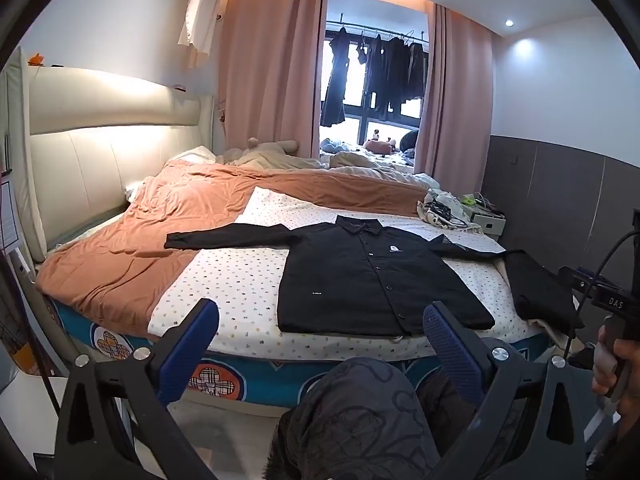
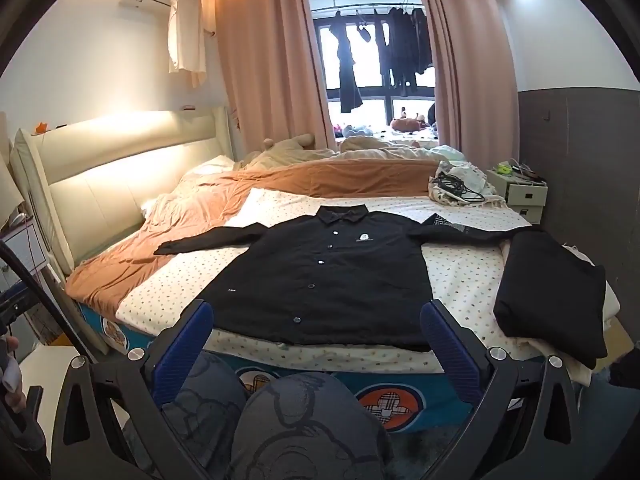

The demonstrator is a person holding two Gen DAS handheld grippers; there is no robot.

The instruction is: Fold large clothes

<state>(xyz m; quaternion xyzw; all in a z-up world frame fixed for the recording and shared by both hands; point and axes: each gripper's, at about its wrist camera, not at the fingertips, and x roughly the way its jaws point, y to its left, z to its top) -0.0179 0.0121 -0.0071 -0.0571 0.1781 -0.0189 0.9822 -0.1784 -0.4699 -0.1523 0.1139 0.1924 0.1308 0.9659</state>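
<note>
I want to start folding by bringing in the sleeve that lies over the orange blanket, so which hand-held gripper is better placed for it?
Probably left. That sleeve stretches toward the left side of the shirt, nearer the open left hand-held gripper. The right hand-held gripper, also open, sits further from it.

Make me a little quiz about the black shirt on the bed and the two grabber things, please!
1. True or false: the black shirt lies flat with its buttoned front up and both sleeves spread out.
2. What lies on the bed to the right of the shirt? A) a folded black garment B) a red towel C) a pair of shoes
3. Fill in: the left gripper and the right gripper both have their blue fingers ____ and hold nothing.

Key: 1 true; 2 A; 3 open (spread apart)
</note>
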